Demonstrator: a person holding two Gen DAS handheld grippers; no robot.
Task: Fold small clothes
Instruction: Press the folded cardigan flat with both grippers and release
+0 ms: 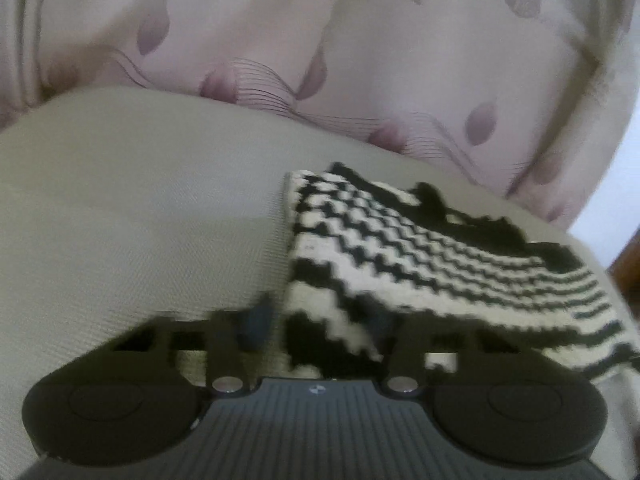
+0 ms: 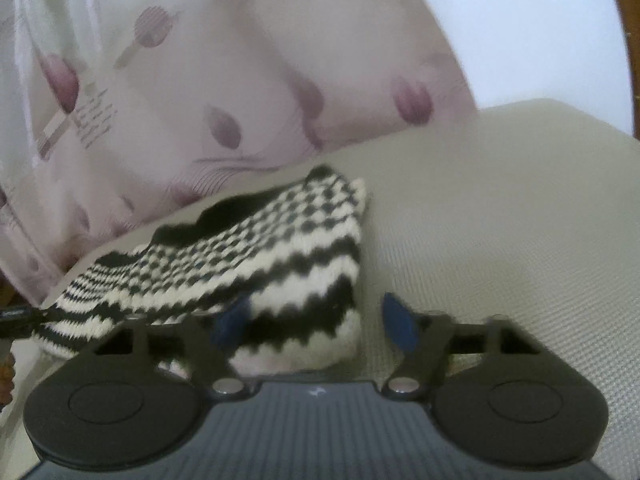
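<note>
While your left gripper (image 1: 320,320) has its fingers spread wide on either side of the near corner of the black-and-white knit garment (image 1: 420,256), your right gripper (image 2: 316,316) is parted the same way around the opposite corner (image 2: 256,260); in neither view can you tell whether the pads press the wool. You have the garment lying folded on the beige woven cushion (image 1: 140,208), whose ribbed cloth runs bare toward you. Beyond it, a pale pink curtain (image 1: 280,40) printed with mauve tulips hangs against the cushion's far edge, with white wall (image 2: 520,28) and a strip of brown wooden frame (image 2: 628,40) past it.
</note>
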